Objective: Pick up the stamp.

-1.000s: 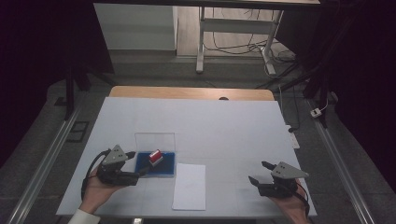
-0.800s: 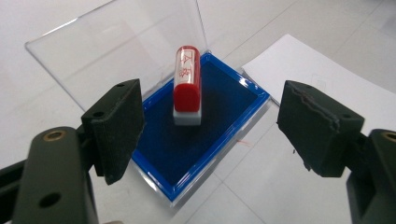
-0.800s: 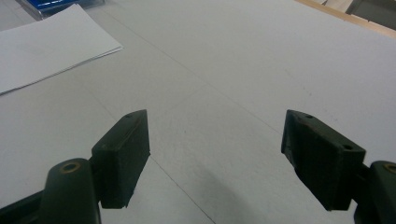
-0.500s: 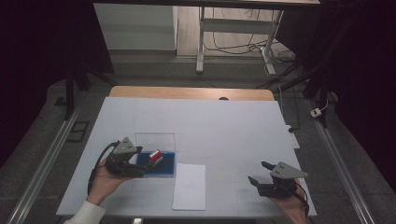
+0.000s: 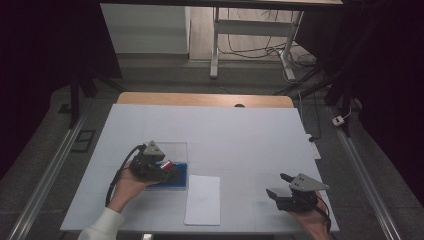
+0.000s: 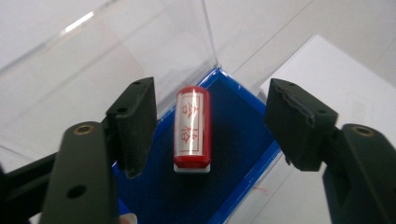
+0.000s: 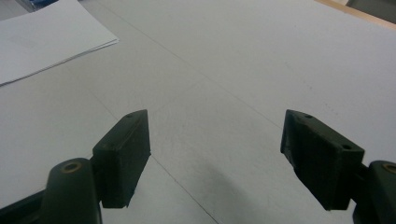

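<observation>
- Black jaws of the left tool (image 6: 205,126) stand wide apart, one on each side of a red stamp (image 6: 191,128) and touching nothing.
- Red and cylindrical, with a clear sleeve bearing red characters and a white end, the stamp lies on its side on the blue pad (image 6: 238,154) of a clear plastic case (image 6: 116,60), whose lid stands open behind it.
- From the high view, the left tool (image 5: 159,167) sits over the case (image 5: 175,150) at the worktop's left front, held in the person's left hand (image 5: 127,185), a white sleeve (image 5: 100,227) at the wrist.
- White sheet of paper (image 5: 203,199) lies flat just beside the case, toward the right.
- Right tool (image 7: 215,144) also gapes wide with nothing between its jaws, low over the bare white worktop (image 7: 261,56); the paper's corner (image 7: 46,37) shows farther off.
- In the high view the right tool (image 5: 284,186) is at the right front, well apart from the paper, in the right hand (image 5: 310,220).
</observation>
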Demonstrator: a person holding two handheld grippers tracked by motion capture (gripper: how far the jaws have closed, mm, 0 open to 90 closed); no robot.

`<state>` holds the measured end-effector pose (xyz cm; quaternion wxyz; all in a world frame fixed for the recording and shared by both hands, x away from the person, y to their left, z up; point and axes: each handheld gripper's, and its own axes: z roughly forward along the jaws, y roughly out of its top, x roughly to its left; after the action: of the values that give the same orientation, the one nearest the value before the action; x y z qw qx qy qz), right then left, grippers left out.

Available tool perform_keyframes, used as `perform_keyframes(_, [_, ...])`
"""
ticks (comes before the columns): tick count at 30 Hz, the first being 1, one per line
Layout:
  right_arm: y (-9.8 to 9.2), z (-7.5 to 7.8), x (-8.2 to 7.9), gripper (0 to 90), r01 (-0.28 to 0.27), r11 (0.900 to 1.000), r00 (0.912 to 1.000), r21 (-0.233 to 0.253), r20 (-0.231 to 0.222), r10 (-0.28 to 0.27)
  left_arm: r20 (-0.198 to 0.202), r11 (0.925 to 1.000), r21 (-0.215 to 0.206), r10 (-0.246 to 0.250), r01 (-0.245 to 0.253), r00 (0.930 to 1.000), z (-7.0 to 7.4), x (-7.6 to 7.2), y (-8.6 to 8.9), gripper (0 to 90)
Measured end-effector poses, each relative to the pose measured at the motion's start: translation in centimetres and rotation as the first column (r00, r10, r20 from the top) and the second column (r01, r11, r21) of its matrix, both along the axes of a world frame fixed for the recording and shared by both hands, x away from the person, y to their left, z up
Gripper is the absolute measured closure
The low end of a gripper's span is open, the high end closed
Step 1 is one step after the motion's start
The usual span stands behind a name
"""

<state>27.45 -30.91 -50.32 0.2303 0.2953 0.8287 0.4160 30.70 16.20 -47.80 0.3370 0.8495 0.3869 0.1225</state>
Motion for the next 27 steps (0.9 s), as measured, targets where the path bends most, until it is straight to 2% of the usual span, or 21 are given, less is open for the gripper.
perform_keyframes(3, [0.0,-0.1,0.0,23.8,0.001,1.000,1.0000,-0.006,-0.004,-0.001,-0.016,0.9995,0.031,0.002,-0.002,0.9999,-0.4,0.2,0.0,39.0])
perform_keyframes(17, [0.1,-0.2,0.0,24.3,0.001,1.000,1.0000,-0.018,-0.007,-0.001,-0.027,0.9990,0.044,0.000,0.001,0.9996,-1.0,0.5,0.2,59.6])
perform_keyframes(27, [0.1,-0.2,0.0,24.5,0.001,1.000,1.0000,-0.023,-0.008,-0.001,-0.029,0.9989,0.047,0.010,-0.008,0.9995,-1.2,0.6,0.3,67.7])
